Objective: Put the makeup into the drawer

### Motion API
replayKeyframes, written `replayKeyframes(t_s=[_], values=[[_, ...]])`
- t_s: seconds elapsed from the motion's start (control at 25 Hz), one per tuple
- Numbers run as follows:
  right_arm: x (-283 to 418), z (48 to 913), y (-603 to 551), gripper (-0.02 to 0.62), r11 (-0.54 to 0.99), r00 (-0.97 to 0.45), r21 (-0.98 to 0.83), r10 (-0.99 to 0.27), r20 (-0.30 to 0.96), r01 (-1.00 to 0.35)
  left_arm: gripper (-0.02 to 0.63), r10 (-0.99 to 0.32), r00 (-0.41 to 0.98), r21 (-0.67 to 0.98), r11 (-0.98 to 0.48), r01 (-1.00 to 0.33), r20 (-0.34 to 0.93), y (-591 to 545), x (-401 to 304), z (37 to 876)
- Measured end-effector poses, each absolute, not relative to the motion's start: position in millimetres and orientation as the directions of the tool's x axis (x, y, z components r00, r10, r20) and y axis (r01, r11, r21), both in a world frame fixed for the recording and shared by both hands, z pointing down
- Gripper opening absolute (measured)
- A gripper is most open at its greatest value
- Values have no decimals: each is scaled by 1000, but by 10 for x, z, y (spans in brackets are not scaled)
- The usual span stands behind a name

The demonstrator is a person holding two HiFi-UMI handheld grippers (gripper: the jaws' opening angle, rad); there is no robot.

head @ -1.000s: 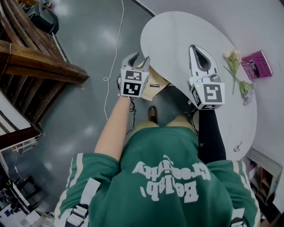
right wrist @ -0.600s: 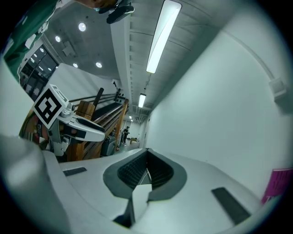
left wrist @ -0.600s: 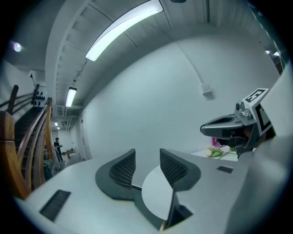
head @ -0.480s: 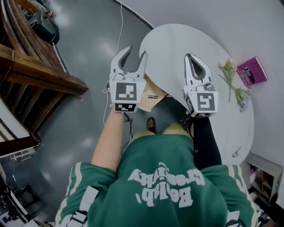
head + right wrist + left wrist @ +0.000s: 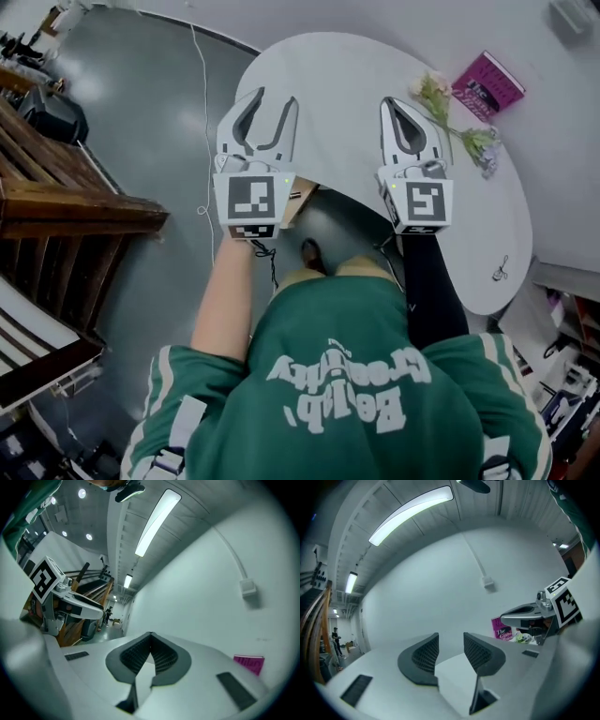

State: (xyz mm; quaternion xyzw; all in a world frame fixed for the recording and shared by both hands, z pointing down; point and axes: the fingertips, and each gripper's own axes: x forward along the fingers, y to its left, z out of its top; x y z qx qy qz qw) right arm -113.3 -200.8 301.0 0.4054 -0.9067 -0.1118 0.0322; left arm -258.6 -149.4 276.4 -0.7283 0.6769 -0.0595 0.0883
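Left gripper [image 5: 275, 101] jaws apart, empty; right gripper [image 5: 391, 103] jaws together, empty; both over white table [image 5: 342, 75]

Table [image 5: 347, 84] white. Book [image 5: 487, 86] magenta. Sweatshirt [image 5: 347, 319] green, cream lettering and sleeve stripes. Floor [image 5: 141, 122] grey. Flowers [image 5: 431, 89] pale, green stems. Left gripper [image 5: 274, 96] white, cube marked with black-and-white squares.

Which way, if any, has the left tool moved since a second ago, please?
Yes: the left tool went from beside the white table to over it.

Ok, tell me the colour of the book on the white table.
The book is magenta pink; the head view shows it best.
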Motion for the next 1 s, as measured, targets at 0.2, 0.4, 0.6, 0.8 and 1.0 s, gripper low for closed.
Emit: replayKeyframes(t_s=[0.2, 0.4, 0.6, 0.8, 1.0], values=[[-292, 2951, -2016, 9, 558, -579, 236, -815, -25, -795, 181, -977, 209, -202, -196, -959, -41, -1647, -1754, 2693], [727, 2950, -1893, 9, 445, -466, 238, -884, -37, -863, 181, -937, 345, -201, -330, -922, -46, -1709, -775, 2665], [1683, 2967, -1738, 9, 345, -370, 256, -928, -55, -903, 179, -887, 461, -194, -445, -874, -42, -1707, 179, 2663], [2602, 2990, -1496, 9, 240, -260, 254, -964, -48, -937, 179, -814, 580, -188, -565, -804, -35, -1622, 1157, 2710], [3438, 3034, -1179, 9, 111, -128, 255, -990, -51, -961, 179, -718, 695, -186, -679, -710, -32, -1493, 2055, 2785]])
